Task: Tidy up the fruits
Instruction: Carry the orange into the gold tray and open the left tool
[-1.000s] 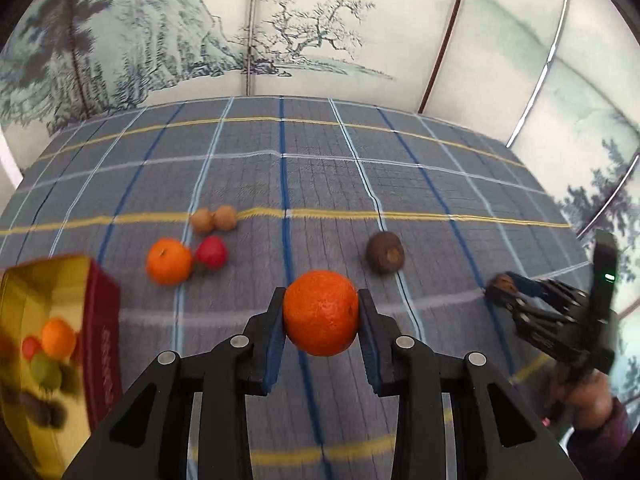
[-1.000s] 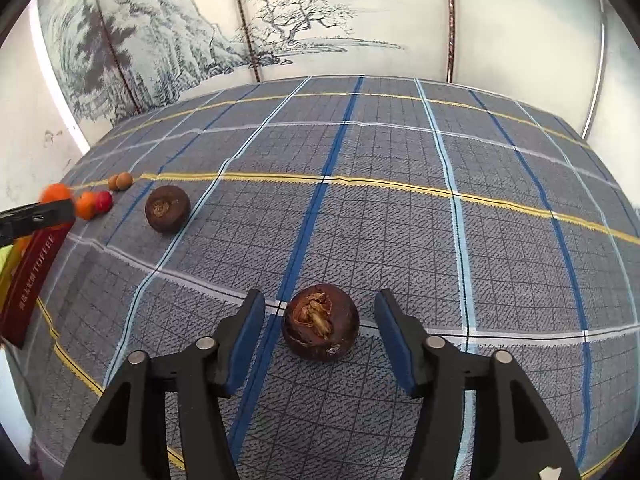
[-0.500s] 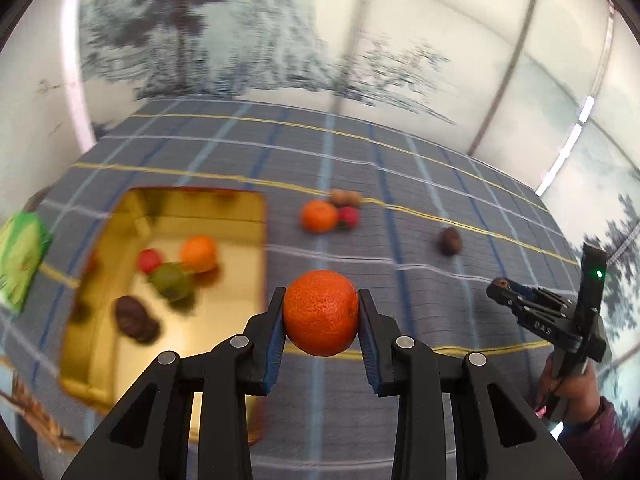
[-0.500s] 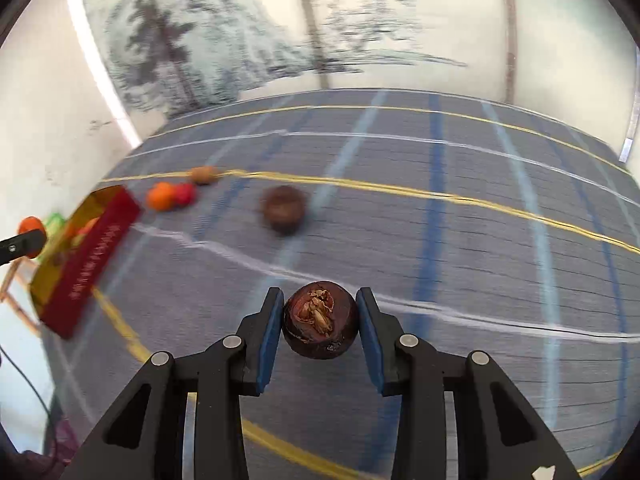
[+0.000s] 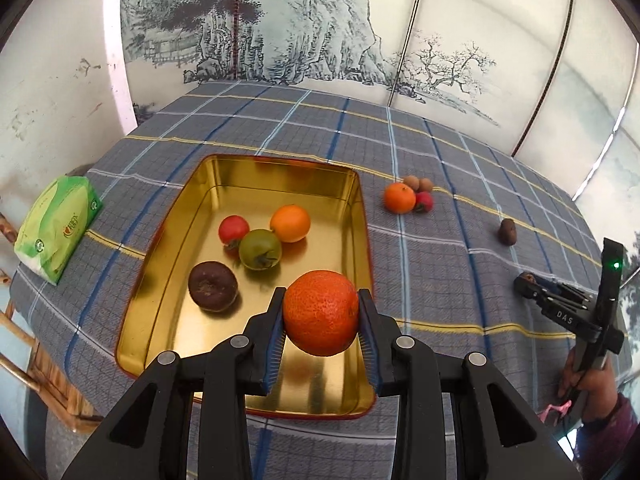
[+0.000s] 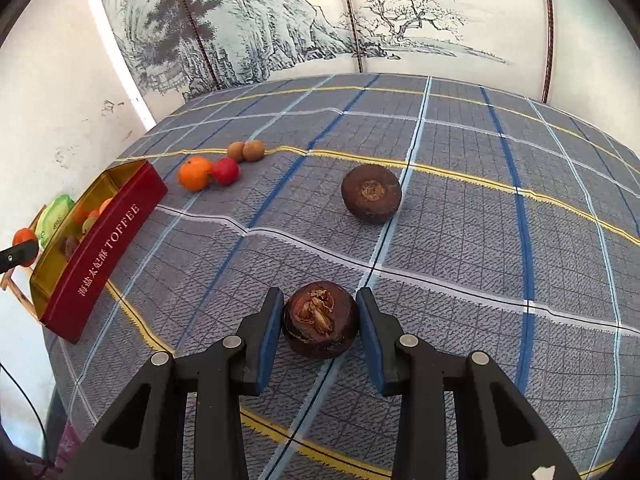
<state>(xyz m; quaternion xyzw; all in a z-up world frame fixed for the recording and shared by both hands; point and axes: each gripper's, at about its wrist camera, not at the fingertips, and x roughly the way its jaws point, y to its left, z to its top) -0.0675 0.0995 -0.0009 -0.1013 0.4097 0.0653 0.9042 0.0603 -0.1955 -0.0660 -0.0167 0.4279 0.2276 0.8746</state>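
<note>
Over the near right part of the gold tin, in the left wrist view, the left gripper was clenched on an orange, both pads pressed to its sides. Inside the tin lay a red tomato, a green tomato, a smaller orange fruit and a dark brown fruit. On the plaid-covered bench, right of the tin, sat a tangerine, a small red fruit touching it, and two tan longans just behind. A lone brown fruit lay farther right. A green tissue pack rested at the far left edge. At the right edge a hand held the other gripper.

Low in the right wrist view, the right gripper grasped a dark mangosteen, cracked top showing, its pads against both sides. Another mangosteen sat beyond it on the cloth. Far left stood the tin's red wall, lettered TOFFEE, with the loose fruit cluster just right of its far end.
</note>
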